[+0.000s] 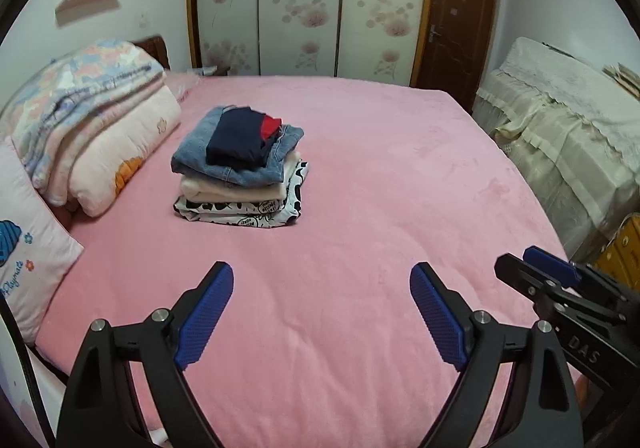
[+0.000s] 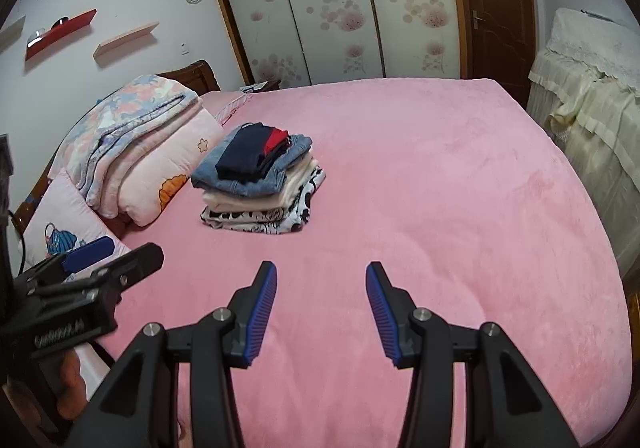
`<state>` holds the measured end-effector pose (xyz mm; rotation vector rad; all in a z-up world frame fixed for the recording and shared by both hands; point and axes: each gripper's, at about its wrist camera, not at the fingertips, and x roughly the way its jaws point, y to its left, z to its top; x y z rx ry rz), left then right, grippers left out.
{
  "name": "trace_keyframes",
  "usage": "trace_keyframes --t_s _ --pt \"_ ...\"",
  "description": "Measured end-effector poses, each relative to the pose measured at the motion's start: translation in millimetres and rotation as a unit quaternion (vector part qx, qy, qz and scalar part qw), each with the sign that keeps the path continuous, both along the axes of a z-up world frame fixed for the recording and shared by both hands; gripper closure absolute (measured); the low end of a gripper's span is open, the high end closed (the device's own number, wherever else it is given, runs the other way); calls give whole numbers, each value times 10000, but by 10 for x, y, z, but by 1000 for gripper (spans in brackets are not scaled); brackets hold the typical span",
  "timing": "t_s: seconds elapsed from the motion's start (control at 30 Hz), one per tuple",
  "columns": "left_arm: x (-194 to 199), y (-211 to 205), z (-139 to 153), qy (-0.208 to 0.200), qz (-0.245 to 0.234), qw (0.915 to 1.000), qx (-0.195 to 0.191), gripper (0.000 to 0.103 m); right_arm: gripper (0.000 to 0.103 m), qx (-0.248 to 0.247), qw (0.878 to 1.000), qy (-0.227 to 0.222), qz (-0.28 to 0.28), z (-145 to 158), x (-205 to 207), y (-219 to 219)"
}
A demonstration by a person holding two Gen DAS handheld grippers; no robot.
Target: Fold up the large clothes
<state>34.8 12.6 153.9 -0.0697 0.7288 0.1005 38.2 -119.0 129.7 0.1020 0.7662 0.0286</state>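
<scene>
A stack of folded clothes [image 1: 240, 168] sits on the pink bed [image 1: 360, 208], left of centre: a navy and red garment on top, jeans, a cream garment, and a black-and-white print at the bottom. The stack also shows in the right wrist view [image 2: 260, 184]. My left gripper [image 1: 322, 312] is open and empty, held above the bed's near part. My right gripper [image 2: 321, 312] is open and empty, also above the near part of the bed [image 2: 440, 208]. Each gripper appears at the edge of the other's view: the right gripper [image 1: 536, 268] and the left gripper [image 2: 108, 256].
Folded quilts [image 1: 92, 128] and a pink pillow [image 1: 28, 256] lie along the bed's left side. A cream-covered piece of furniture [image 1: 568, 136] stands to the right. A wardrobe [image 1: 304, 0] and a brown door [image 1: 456, 28] are behind the bed.
</scene>
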Motion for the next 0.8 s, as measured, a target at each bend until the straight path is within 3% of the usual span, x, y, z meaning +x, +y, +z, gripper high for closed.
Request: trace_keyframes --t_s 0.2,0.33,0.5,0.8 --pt "-465 -198 -247 -35 29 10000 31 14 56 -200 9990 -300 -274 -130 -493 27" --pt "-644 -216 -424 69 125 9997 -186 14 36 -217 9977 -467 -431 -216 -768 32" --pt "-798 -246 -618 156 250 9993 -218 14 36 -437 9964 -488 -541 -409 -987 111" --pt "-971 -276 -841 299 304 9988 -232 14 36 -333 9961 -469 -674 -668 -1238 106"
